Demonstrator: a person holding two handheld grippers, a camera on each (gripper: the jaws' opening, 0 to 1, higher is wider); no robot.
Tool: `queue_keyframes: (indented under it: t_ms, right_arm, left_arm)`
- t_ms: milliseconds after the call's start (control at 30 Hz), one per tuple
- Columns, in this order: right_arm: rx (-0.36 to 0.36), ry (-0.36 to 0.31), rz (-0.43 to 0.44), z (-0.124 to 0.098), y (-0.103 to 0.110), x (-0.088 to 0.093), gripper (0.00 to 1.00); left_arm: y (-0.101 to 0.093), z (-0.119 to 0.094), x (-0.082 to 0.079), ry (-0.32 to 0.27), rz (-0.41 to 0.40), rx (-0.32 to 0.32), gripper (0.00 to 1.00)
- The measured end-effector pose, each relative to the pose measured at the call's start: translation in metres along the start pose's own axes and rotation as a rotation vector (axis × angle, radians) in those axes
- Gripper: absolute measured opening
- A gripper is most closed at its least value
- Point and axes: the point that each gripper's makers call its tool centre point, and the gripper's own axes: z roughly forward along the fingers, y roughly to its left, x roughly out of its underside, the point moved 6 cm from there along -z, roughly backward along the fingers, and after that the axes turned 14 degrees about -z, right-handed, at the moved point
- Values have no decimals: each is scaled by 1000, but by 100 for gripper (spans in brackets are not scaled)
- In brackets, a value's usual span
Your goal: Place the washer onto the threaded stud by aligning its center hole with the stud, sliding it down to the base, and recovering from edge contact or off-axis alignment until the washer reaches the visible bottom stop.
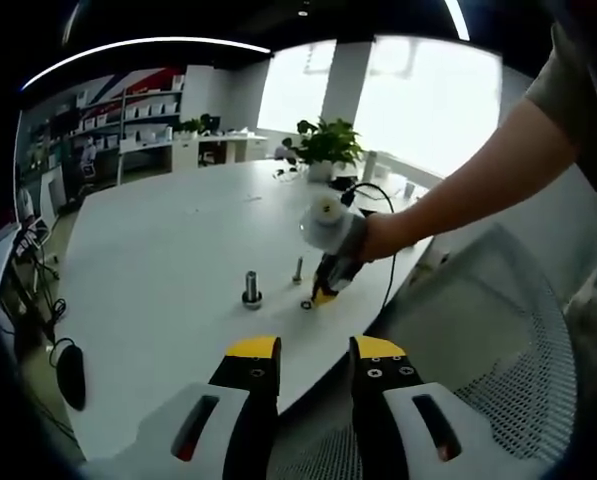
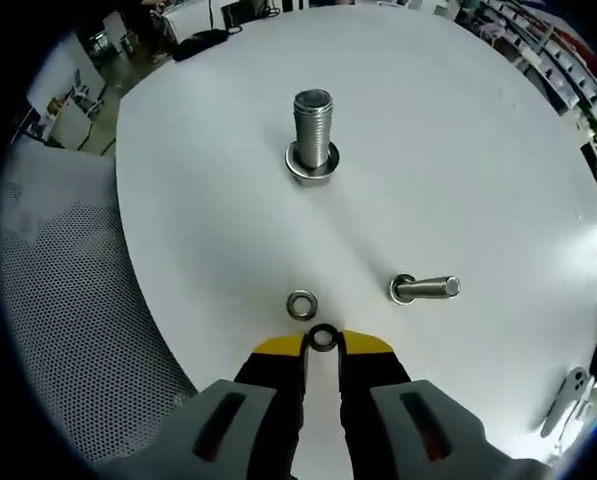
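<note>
A thick threaded stud (image 2: 313, 135) stands upright on its hex base on the round white table (image 2: 478, 150). My right gripper (image 2: 323, 342) hovers low over the table, short of the stud, with its yellow tips shut on a small dark washer (image 2: 323, 338). A second, silvery ring (image 2: 301, 304) lies flat on the table just beyond those tips. A thinner bolt (image 2: 425, 288) stands to the right. In the left gripper view, the stud (image 1: 251, 290) and thin bolt (image 1: 298, 268) sit ahead. My left gripper (image 1: 313, 352) is open and empty, off the table's near edge. A hand holds the right gripper (image 1: 328, 285).
A potted plant (image 1: 326, 148) and a black cable (image 1: 378, 195) sit at the far side of the table. A mesh chair (image 1: 478, 340) stands beside the table's near edge. A small pale device (image 2: 575, 385) lies near the table's right rim.
</note>
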Motion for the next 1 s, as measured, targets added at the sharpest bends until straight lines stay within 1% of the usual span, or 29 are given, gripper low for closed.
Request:
queue_keyframes:
  t_ms: [267, 500, 633, 700, 900, 1000]
  right_arm:
    - [4, -17, 18, -5, -4, 1, 13]
    - [26, -42, 27, -20, -12, 1, 13]
    - [57, -63, 25, -33, -20, 1, 13]
    - [85, -90, 21, -40, -25, -2, 13]
    - [132, -131, 6, -60, -35, -8, 13]
    - [152, -148, -9, -65, -38, -12, 13]
  left_arm:
    - [1, 0, 0, 2, -3, -5, 25]
    - [1, 0, 0, 3, -4, -7, 25]
    - [1, 0, 0, 4, -2, -4, 25]
    - [1, 0, 0, 5, 0, -2, 25]
    - [0, 0, 0, 5, 2, 2, 25]
    - [0, 0, 0, 5, 3, 3, 25]
